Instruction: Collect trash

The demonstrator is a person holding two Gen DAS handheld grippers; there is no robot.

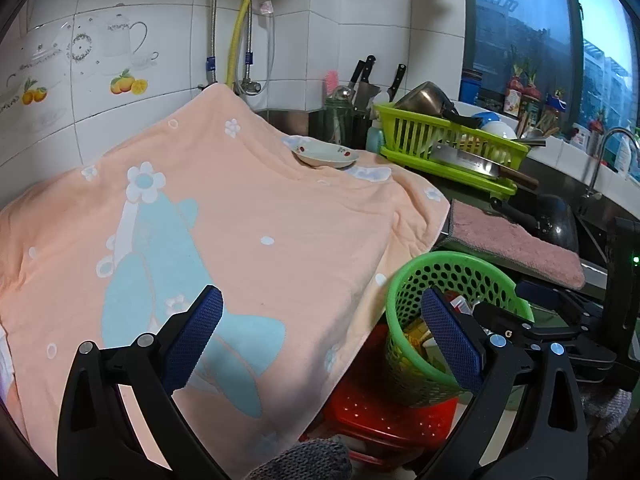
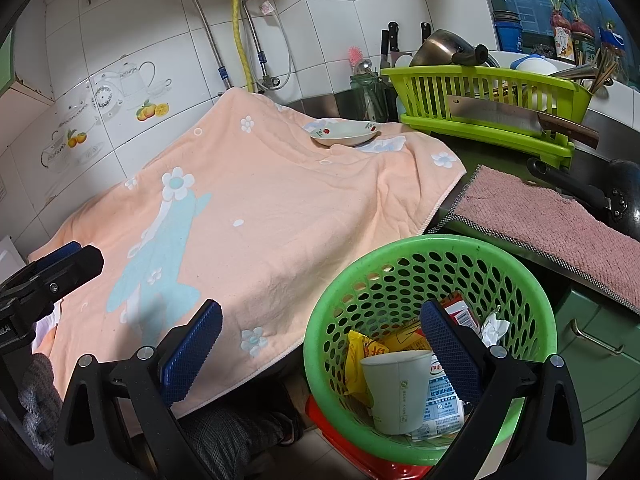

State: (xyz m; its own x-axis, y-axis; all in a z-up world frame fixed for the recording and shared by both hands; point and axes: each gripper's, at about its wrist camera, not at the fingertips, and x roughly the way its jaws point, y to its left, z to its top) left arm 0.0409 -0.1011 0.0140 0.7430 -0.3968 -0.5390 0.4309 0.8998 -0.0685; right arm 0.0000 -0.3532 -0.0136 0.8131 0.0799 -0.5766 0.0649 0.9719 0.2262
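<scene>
A green perforated basket (image 2: 400,244) stands beside the counter's front edge, on something red and perforated (image 2: 360,456). In it lie a white paper cup (image 2: 396,388), a yellow wrapper (image 2: 360,356), a red packet (image 2: 460,308), crumpled white paper (image 2: 494,326) and a printed white pack (image 2: 442,400). My right gripper (image 2: 320,306) hangs open above the basket's near left rim, nothing between its blue pads. My left gripper (image 1: 320,294) is open too, empty, over the edge of a peach towel (image 1: 240,220), with the basket (image 1: 452,276) to its right.
The flowered peach towel (image 2: 260,184) covers the counter, with a small plate (image 2: 346,132) on its far end. To the right are a lime dish rack (image 2: 480,80) with a pot and a cleaver (image 2: 500,114), a pink cloth (image 2: 560,220), a black pan (image 2: 624,192) and a green cabinet (image 2: 592,344).
</scene>
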